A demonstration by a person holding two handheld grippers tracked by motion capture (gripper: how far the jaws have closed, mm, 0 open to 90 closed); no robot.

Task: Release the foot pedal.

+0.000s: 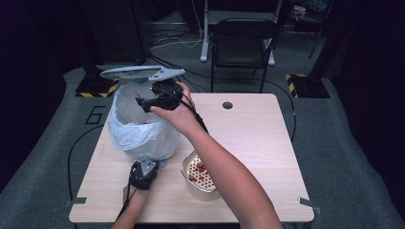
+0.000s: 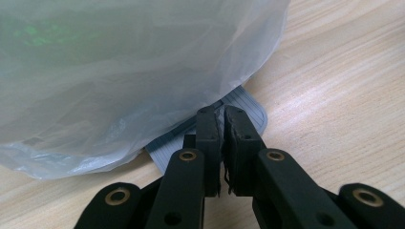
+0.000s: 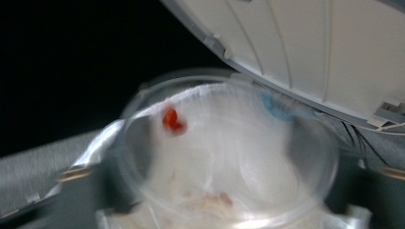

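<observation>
A black folding chair (image 1: 242, 45) stands on grey carpet (image 1: 344, 143) beyond the light wood worktop (image 1: 258, 138), which has a round cable hole (image 1: 227, 105) near its far edge. Yellow-and-black hazard-striped bases (image 1: 305, 86) flank the scene, white desk legs (image 1: 205, 33) rise behind, and a number 6 (image 1: 95, 115) marks the floor at left.

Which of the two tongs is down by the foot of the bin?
The left tongs, low on the table with jaws closed on the bin's pedal; the right tongs are raised over the bag-lined bin.
</observation>
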